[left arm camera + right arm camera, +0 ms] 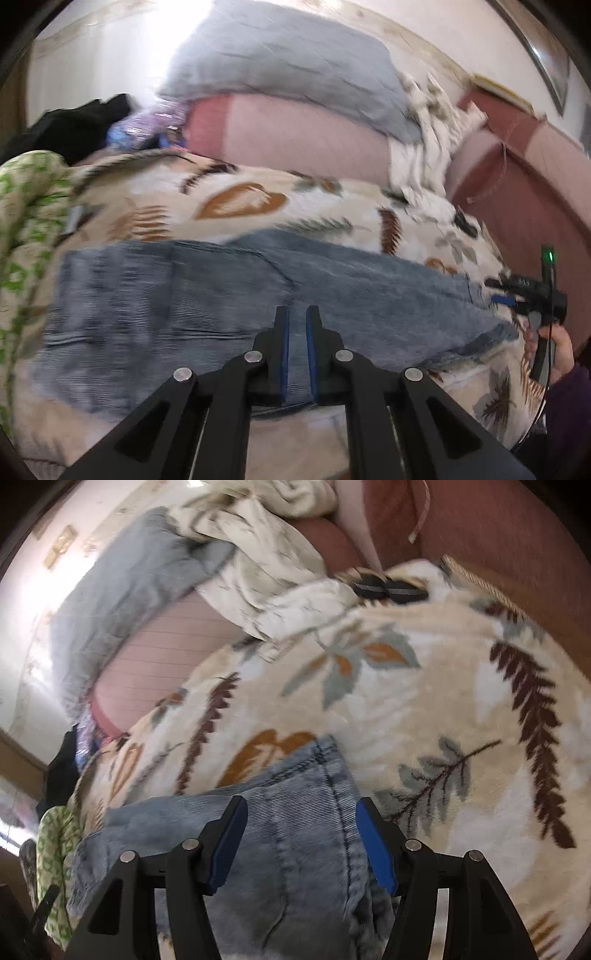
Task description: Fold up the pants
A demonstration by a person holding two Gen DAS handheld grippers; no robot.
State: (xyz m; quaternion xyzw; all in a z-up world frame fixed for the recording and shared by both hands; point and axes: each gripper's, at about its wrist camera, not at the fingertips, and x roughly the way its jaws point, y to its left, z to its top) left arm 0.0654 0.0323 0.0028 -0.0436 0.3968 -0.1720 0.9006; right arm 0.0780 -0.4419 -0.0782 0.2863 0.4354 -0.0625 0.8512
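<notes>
Risk of losing fold: left gripper [297, 317] fingers clamped on faded blue denim pants [184, 295], right gripper [301, 812] fingers apart, nothing pinned there.

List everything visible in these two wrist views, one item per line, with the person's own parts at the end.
jeans: one, faded blue, laid across the blanket
blanket: one, cream with leaf print, covering the bed
grey pillow: one, on the pink cushion
pink cushion: one, behind the blanket
white throw: one, crumpled, by the cushion
green-patterned cloth: one, left edge
black clothing: one pile, far left
left gripper: shut on jeans
right gripper: open over the jeans' hem
hand: one, holding the right gripper
</notes>
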